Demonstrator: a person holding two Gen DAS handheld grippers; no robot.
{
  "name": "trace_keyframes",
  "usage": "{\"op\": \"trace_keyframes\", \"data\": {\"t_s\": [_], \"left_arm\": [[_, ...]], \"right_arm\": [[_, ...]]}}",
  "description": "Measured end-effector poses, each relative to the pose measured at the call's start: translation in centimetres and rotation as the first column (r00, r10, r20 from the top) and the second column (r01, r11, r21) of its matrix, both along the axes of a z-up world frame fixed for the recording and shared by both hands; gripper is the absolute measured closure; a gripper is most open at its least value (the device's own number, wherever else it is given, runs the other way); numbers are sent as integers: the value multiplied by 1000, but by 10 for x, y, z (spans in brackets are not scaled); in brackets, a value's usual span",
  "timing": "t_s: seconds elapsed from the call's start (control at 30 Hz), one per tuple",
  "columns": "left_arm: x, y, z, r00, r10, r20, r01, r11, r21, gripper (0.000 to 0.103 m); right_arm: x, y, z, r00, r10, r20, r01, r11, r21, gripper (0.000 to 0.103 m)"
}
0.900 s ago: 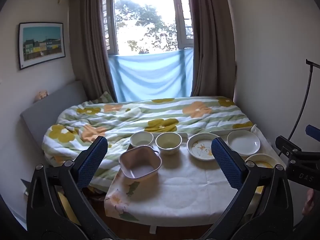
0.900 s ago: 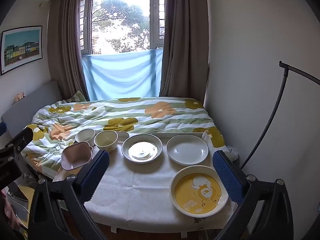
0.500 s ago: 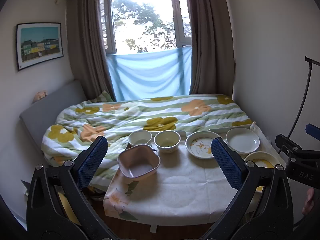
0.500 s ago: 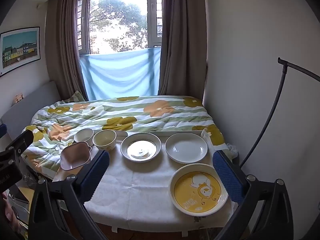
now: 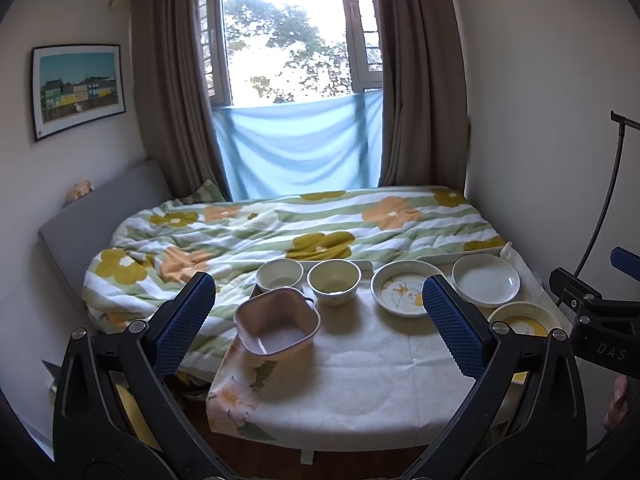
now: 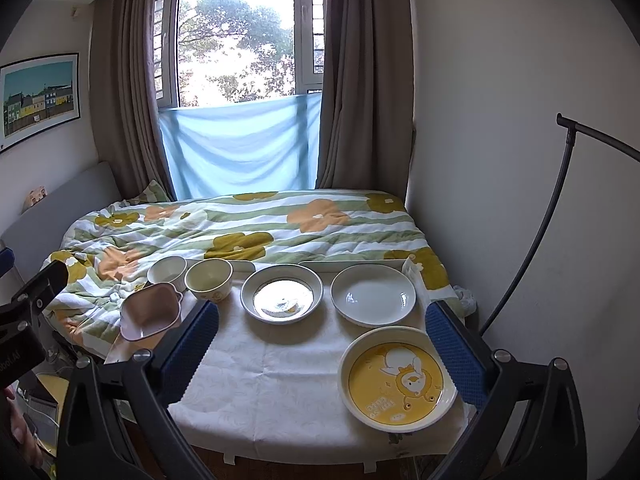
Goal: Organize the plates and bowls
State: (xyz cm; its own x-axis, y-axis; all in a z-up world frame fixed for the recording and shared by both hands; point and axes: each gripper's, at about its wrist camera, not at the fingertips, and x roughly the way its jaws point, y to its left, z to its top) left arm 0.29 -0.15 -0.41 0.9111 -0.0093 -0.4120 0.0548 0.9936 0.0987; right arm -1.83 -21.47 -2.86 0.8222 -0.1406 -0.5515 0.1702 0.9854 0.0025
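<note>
On the table's white cloth [image 5: 360,372] stand a pink square bowl [image 5: 277,326], a white bowl [image 5: 279,275], a cream bowl [image 5: 335,281], a patterned deep plate [image 5: 404,293], a plain white plate [image 5: 485,279] and a yellow duck plate [image 6: 396,377]. The same dishes show in the right wrist view: pink bowl [image 6: 150,311], white bowl [image 6: 167,269], cream bowl [image 6: 209,279], deep plate [image 6: 282,292], white plate [image 6: 373,294]. My left gripper [image 5: 318,318] is open and empty, held back above the table's near edge. My right gripper [image 6: 320,344] is open and empty, beside the yellow plate.
A bed with a flowered quilt [image 5: 304,228] lies right behind the table. A wall [image 6: 520,160] and a black stand's pole [image 6: 532,236] are at the right. The right gripper's body [image 5: 592,320] shows at the right of the left wrist view.
Both grippers have drifted slightly; the scene sits a little lower and nearer in both views. No dish has moved.
</note>
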Motion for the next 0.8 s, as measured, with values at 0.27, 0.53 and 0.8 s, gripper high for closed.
{"op": "trace_keyframes", "data": {"t_s": [0.27,0.53,0.8], "left_arm": [[1,0,-2,1000,-1,-5,1,1000,5,0],[4,2,-7,1000,-1,-13,1,1000,0,0],[5,3,-8,999,0,-42,0,1000,2,0]], "right_arm": [[1,-1,0,1000,-1,-2,1,1000,1,0],[1,-1,-1,1000,-4,-4,4,1000,2,0],[1,0,-4,1000,-3,-7,3,1000,1,0]]}}
